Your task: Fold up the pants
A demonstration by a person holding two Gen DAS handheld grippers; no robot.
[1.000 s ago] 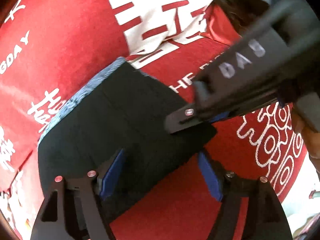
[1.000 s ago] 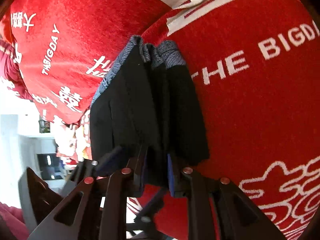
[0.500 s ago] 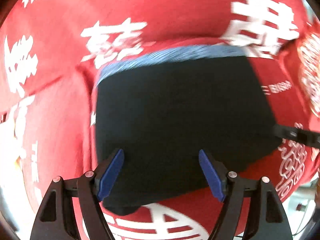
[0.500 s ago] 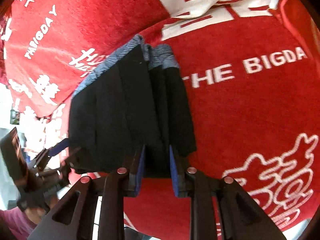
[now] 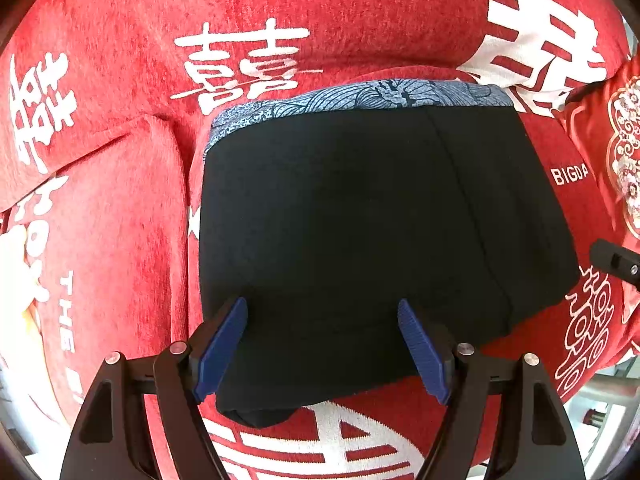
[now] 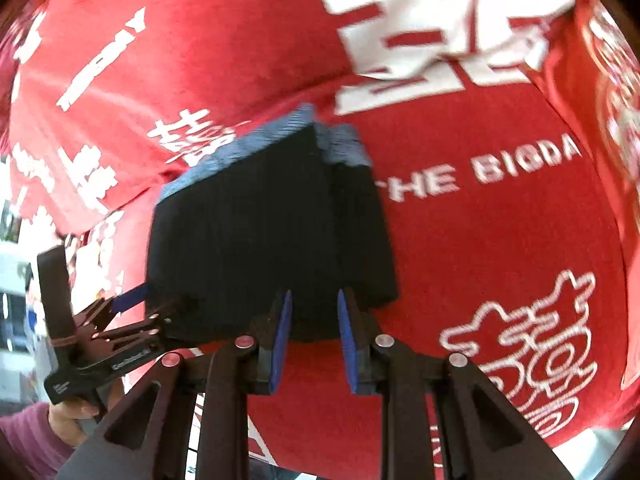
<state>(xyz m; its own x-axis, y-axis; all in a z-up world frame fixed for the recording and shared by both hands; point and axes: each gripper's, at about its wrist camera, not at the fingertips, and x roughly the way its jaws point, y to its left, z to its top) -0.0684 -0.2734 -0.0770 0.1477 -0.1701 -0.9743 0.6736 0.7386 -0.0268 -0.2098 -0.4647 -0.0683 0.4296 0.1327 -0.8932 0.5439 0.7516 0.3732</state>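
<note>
Folded black pants [image 5: 360, 232] with a blue patterned waistband [image 5: 360, 98] lie flat on a red blanket [image 5: 120, 80]. My left gripper [image 5: 322, 308] hangs open just above their near edge, with nothing pinched between the blue pads. In the right wrist view, the pants [image 6: 272, 232] show stacked folds along their right side. My right gripper [image 6: 315, 300] stands a little above the near edge with its pads narrowly apart and not pressing on the cloth. The left gripper [image 6: 120, 320] sits at the pants' left corner. A tip of the right gripper [image 5: 616, 264] shows at the right edge.
The blanket [image 6: 480, 260] carries white lettering and covers the whole surface, with a raised fold behind the pants. A hand in a purple sleeve [image 6: 60, 420] holds the left gripper. The blanket's edge and a pale room lie at the far left [image 6: 12, 280].
My right gripper let go of the pants' near edge and rose. My left gripper swung aside and rolled, now squarely facing the pants from the side opposite the waistband.
</note>
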